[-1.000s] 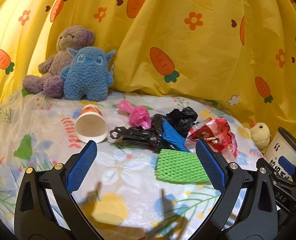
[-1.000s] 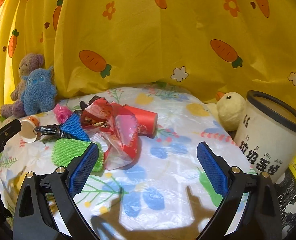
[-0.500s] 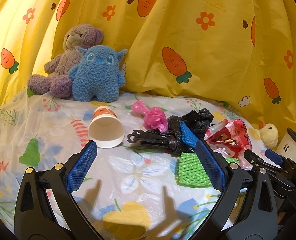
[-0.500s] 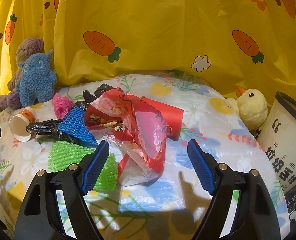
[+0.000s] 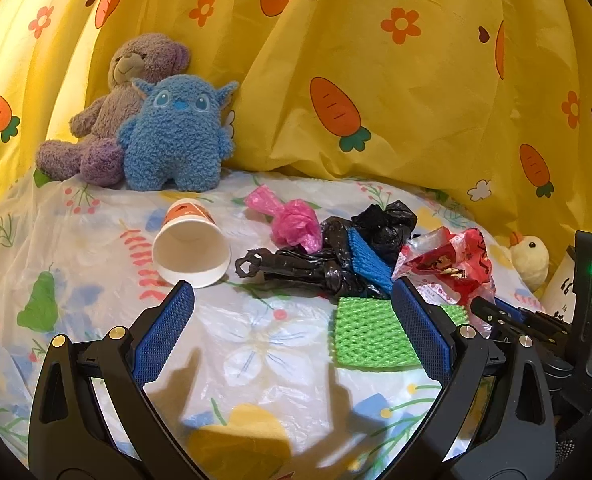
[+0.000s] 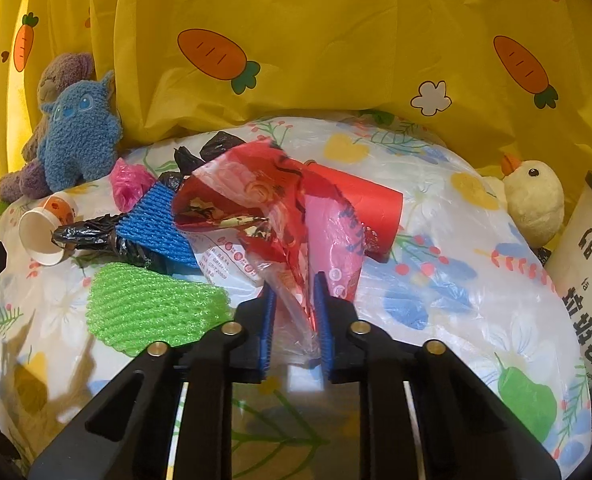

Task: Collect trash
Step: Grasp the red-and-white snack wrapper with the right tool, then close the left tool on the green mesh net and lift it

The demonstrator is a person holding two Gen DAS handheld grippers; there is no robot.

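Thin crinkly plastic is all the right gripper (image 6: 294, 320) is pinching: its jaws have just been closing and are now clamping on the lower tip of the red-and-clear plastic bag (image 6: 279, 208), low in the frame's centre. Such film is likely slipping out or tearing when lifted, perhaps dragging the red tube (image 6: 360, 204) beneath. The left gripper (image 5: 291, 332) is hanging with jaws apart, nothing between them, green foam net (image 5: 370, 340) lying beside its right-hand jaw.
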